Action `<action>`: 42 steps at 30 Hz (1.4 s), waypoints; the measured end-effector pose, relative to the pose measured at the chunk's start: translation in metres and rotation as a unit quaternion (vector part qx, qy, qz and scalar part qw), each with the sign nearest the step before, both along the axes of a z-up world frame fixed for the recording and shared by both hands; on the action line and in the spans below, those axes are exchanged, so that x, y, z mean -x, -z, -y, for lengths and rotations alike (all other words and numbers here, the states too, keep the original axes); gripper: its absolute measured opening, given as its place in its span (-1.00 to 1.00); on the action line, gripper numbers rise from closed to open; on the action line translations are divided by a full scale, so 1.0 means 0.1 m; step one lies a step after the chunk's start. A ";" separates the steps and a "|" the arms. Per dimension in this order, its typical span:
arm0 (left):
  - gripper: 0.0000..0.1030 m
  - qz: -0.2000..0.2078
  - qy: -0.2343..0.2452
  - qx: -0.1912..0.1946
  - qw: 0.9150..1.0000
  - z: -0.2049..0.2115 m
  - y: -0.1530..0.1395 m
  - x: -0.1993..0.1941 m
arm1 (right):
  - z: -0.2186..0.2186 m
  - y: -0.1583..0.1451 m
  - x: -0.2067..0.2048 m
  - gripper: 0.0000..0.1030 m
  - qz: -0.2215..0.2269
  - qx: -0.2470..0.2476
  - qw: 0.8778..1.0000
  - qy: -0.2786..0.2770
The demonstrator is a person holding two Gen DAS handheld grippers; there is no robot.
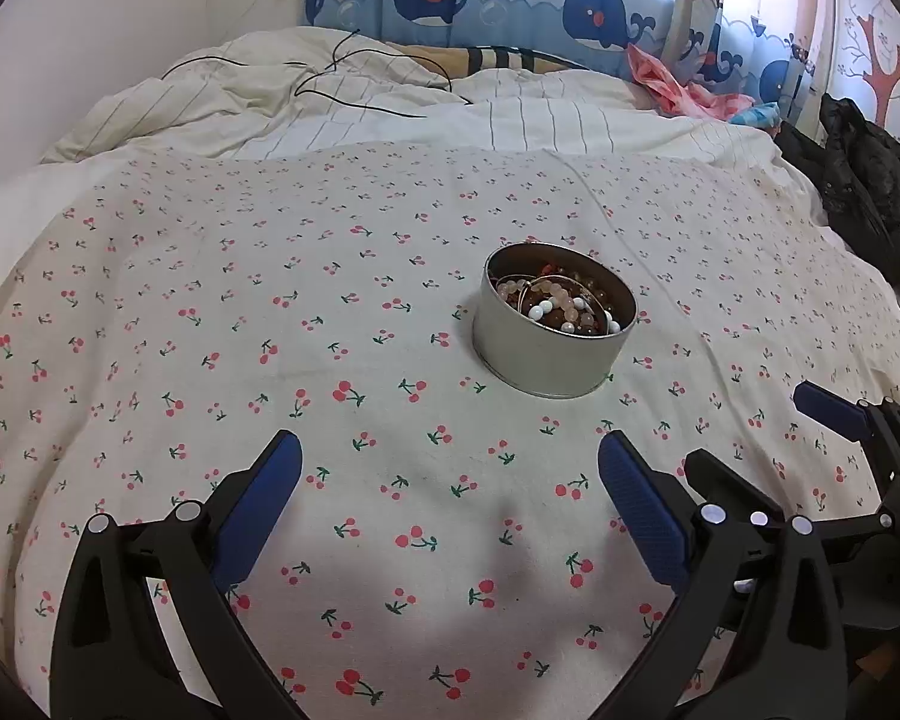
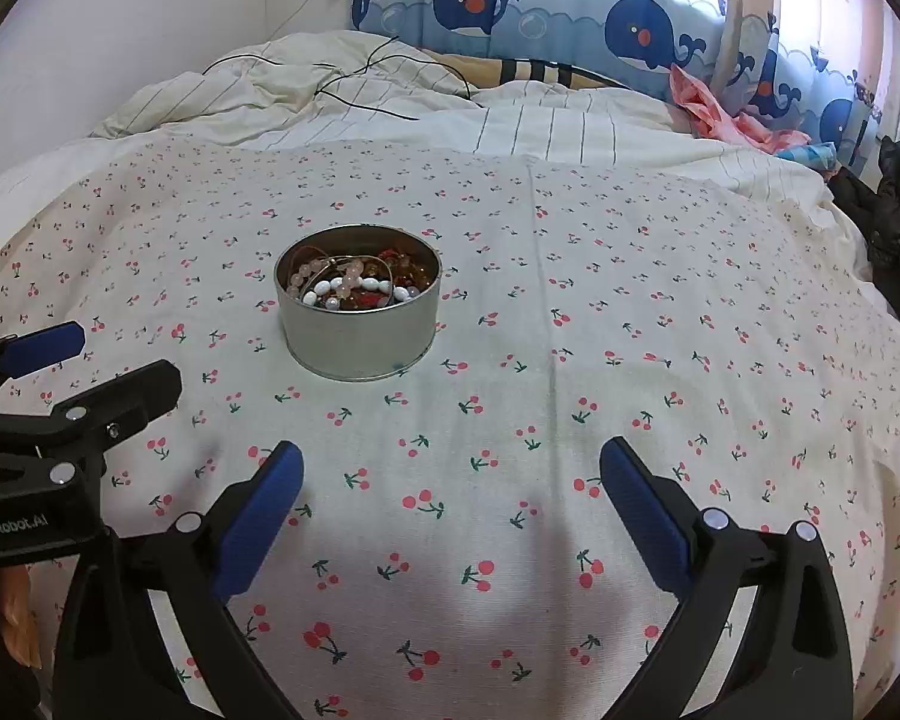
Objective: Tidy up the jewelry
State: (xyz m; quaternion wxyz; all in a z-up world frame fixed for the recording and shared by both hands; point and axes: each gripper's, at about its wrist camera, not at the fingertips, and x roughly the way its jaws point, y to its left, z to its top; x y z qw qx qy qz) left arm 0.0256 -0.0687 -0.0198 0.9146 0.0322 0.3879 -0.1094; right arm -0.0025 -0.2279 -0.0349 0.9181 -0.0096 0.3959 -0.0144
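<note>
My left gripper is spread wide, its two blue-padded fingers far apart with nothing between them but the cherry-print cloth below. My right gripper is the same: jaws wide apart, holding nothing, blue pads hanging over bare cloth. In the left wrist view the right gripper shows at the near right edge, and in the right wrist view the left one shows at the near left, where its black body carries white lettering that reads "GenRobot.AI". Below that lettering, part of my hand shows at the frame's edge.

Farther out, past both sets of fingers, a round metal tin stands upright on the cloth with no lid on it. It lies ahead and a little right of the left gripper, ahead and to the left of the right gripper, well apart from both. Inside it the jewelry is heaped: a strand of pale pink beads, a strand of white beads lying across it, and darker red and brown beads beneath, with a thin ring of wire showing too. I read no label on the tin.

Beyond the cloth lies a striped white duvet, rumpled, with a thin black cable trailing over it. Far right sits dark clothing and a pink fabric bundle. At the far wall hangs a curtain printed with blue whales
</note>
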 end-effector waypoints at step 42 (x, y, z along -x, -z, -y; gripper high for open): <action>0.85 -0.015 -0.006 -0.027 1.000 -0.01 0.07 -0.07 | 0.02 0.06 -0.02 0.85 -0.009 0.001 1.000 0.009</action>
